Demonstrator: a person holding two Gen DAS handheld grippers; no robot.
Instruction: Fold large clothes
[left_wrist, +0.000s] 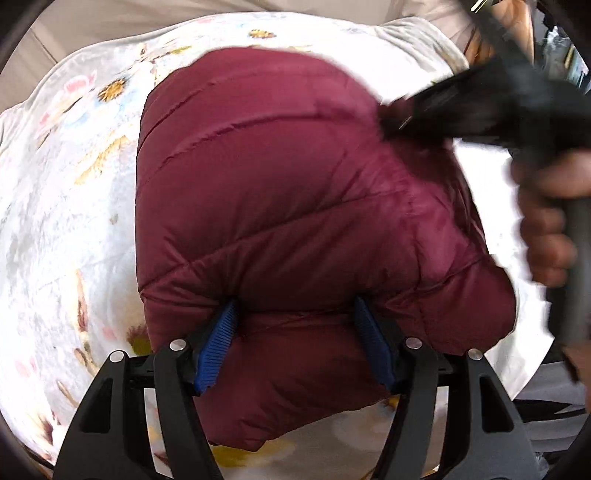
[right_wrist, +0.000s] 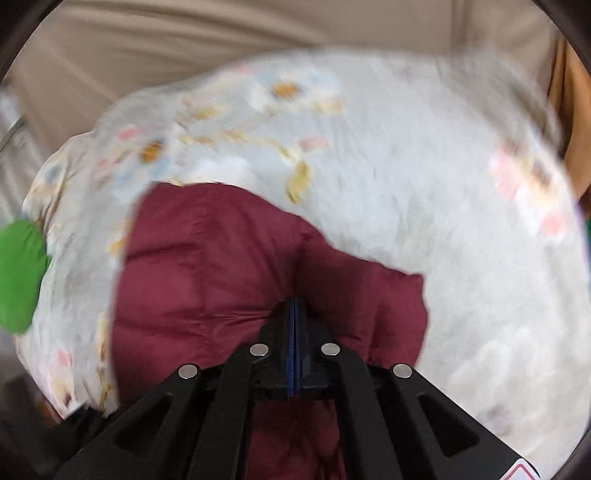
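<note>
A maroon quilted puffer jacket (left_wrist: 280, 192) lies folded on a white floral blanket (left_wrist: 55, 229). My left gripper (left_wrist: 295, 317) is open, its blue-padded fingers (left_wrist: 218, 339) spread wide and pressed against the jacket's near edge. The right gripper (left_wrist: 391, 122) shows in the left wrist view, blurred, at the jacket's far right edge, with a hand on its handle. In the right wrist view the right gripper (right_wrist: 295, 301) has its jaws together, pinching a fold of the jacket (right_wrist: 207, 273). The fabric runs under the gripper body.
The blanket (right_wrist: 424, 206) covers a bed-like surface and spreads around the jacket. A green object (right_wrist: 18, 277) sits at the left edge of the right wrist view. Beige wall or fabric (right_wrist: 258, 33) is behind.
</note>
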